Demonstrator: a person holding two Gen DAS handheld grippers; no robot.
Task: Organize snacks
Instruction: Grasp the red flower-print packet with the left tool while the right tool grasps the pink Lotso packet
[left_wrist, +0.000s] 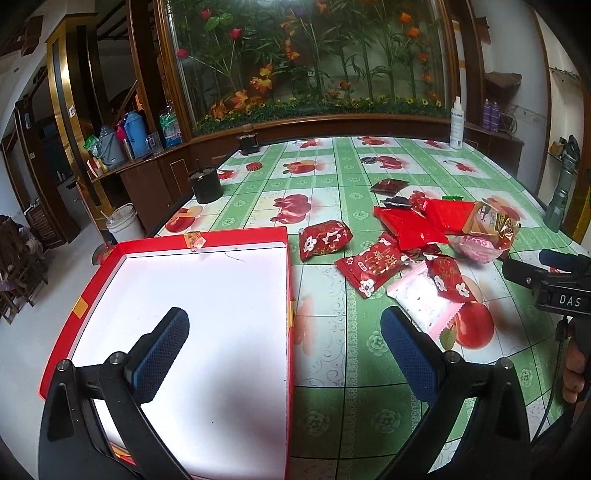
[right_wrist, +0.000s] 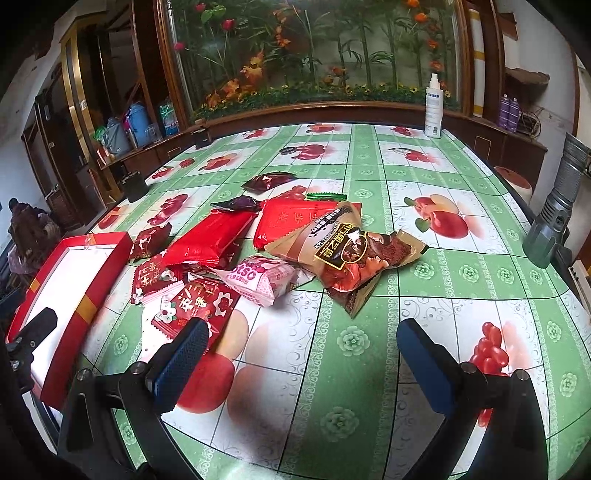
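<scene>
Snacks (right_wrist: 236, 258) all lie in a heap on the table (right_wrist: 369, 369), at 2 o'clock from the red box (left_wrist: 207, 314), which holds nothing yet. Left gripper (left_wrist: 284, 354) and right gripper (right_wrist: 301, 365) both gape wide, holding nothing.

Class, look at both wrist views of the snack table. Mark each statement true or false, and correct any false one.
1. The red box is empty. True.
2. The left gripper is shut on a snack. False: its jaws are open and hold nothing.
3. The snack pile lies on the tablecloth, outside the box. True.
4. The white spray bottle lies on its side among the snacks. False: it stands upright at the table's far edge.
5. The right gripper is open. True.
</scene>
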